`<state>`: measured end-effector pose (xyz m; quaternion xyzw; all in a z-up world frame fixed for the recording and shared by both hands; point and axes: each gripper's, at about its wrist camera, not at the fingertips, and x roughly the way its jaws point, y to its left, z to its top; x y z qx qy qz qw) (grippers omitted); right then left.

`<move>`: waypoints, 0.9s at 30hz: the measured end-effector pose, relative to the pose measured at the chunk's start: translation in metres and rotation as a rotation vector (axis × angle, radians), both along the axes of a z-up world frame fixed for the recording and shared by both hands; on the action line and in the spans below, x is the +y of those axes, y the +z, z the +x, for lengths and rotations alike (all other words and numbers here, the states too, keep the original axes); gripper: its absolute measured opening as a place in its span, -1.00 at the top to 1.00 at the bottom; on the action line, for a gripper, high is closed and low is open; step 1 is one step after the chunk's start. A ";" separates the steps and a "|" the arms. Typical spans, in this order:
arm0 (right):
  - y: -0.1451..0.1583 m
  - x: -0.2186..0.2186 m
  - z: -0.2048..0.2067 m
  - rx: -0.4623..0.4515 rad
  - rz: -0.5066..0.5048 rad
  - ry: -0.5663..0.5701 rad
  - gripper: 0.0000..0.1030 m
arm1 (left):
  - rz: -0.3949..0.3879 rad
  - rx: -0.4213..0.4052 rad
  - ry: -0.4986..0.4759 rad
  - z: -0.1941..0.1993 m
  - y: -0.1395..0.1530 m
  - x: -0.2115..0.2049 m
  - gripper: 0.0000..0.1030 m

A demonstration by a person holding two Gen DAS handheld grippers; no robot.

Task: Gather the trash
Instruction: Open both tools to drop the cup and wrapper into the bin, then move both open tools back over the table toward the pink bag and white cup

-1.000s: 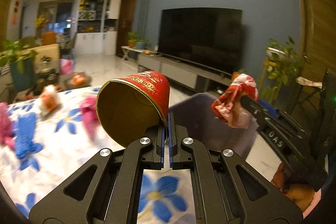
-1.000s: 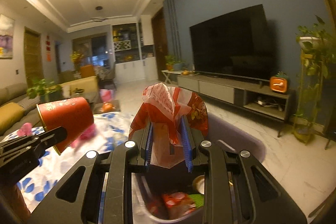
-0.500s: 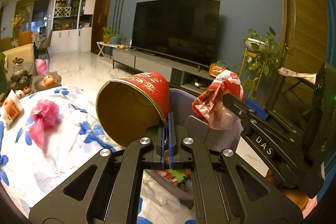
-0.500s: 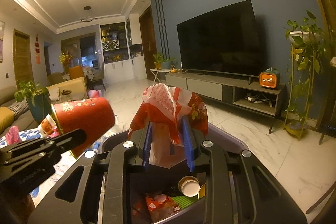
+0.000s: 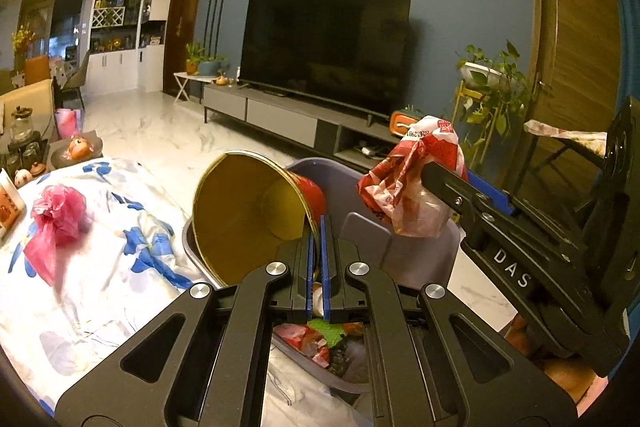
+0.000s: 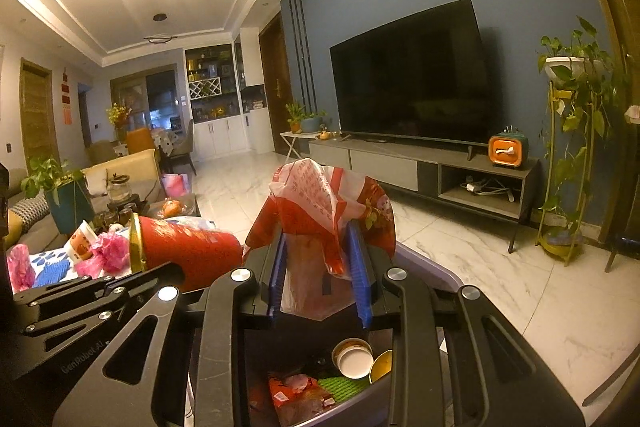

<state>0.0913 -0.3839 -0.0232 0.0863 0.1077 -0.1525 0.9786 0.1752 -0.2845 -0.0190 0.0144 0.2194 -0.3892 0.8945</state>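
Your left claw (image 5: 317, 227) is pinched fully together on the rim of the red paper cup with a gold-coloured inside (image 5: 256, 211). The cup lies on its side, its open mouth turned back toward your left wrist camera and its base pointing away. It hangs over the near left edge of the grey plastic waste bin (image 5: 368, 239). From the right wrist view the same cup (image 6: 188, 253) sits to the left of your right claw, clamped in the dark fingers of the left one.

Your right claw (image 6: 320, 267) stands partly apart, with the crumpled red-and-white plastic bag (image 6: 326, 211) between its blue pads (image 6: 360, 279). The bag bulges above the fingertips and drapes down between them; it looks in contact with both pads. In the left wrist view the bag (image 5: 416, 183) juts from the tip of that claw, above the far right side of the bin.

Directly beneath both claws the bin (image 6: 424, 267) holds earlier refuse: a white-lined paper cup (image 6: 352, 357), a red wrapper (image 6: 288, 387) and a green scrap (image 6: 344, 385).

To the left, on the blue-flowered white cloth over the desk (image 5: 120, 259), lies a crumpled pink plastic bag (image 5: 56, 223), well apart from both claws.
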 end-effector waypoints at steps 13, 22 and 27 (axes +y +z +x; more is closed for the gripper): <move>-0.004 -0.011 -0.001 0.002 0.025 -0.028 0.17 | -0.044 0.039 0.017 0.007 -0.009 0.008 0.12; -0.001 0.001 -0.008 -0.012 0.011 -0.025 -0.13 | -0.051 0.007 0.171 -0.003 -0.004 0.043 -0.55; 0.000 0.015 -0.010 -0.013 0.007 0.001 -0.22 | -0.025 -0.024 0.303 -0.011 0.000 0.079 -0.63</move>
